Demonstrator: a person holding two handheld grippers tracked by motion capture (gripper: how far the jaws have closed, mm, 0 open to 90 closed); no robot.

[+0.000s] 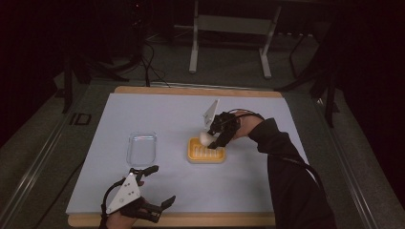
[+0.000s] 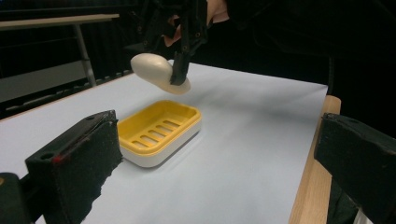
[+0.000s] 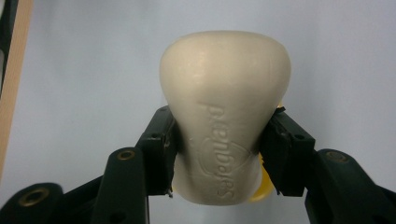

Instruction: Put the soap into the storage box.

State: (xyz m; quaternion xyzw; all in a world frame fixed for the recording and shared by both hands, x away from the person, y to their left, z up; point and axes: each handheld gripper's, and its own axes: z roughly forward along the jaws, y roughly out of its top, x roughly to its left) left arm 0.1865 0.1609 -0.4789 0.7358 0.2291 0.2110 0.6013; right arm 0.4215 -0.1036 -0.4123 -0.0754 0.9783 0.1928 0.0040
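My right gripper (image 1: 213, 139) is shut on a cream bar of soap (image 1: 205, 138), its pads pressed on both narrow sides of the soap (image 3: 224, 116). The soap (image 2: 159, 72) hangs tilted just above the far end of a yellow soap dish (image 1: 206, 150), clear of the dish (image 2: 159, 128). My left gripper (image 1: 155, 188) rests near the table's front edge at the left, its jaws wide apart with nothing between them.
A clear plastic lid or tray (image 1: 142, 148) lies left of the soap dish on the pale blue mat (image 1: 167, 114). A wooden table edge (image 1: 191, 220) runs along the front. Metal stand legs (image 1: 193, 52) rise on the floor beyond the table.
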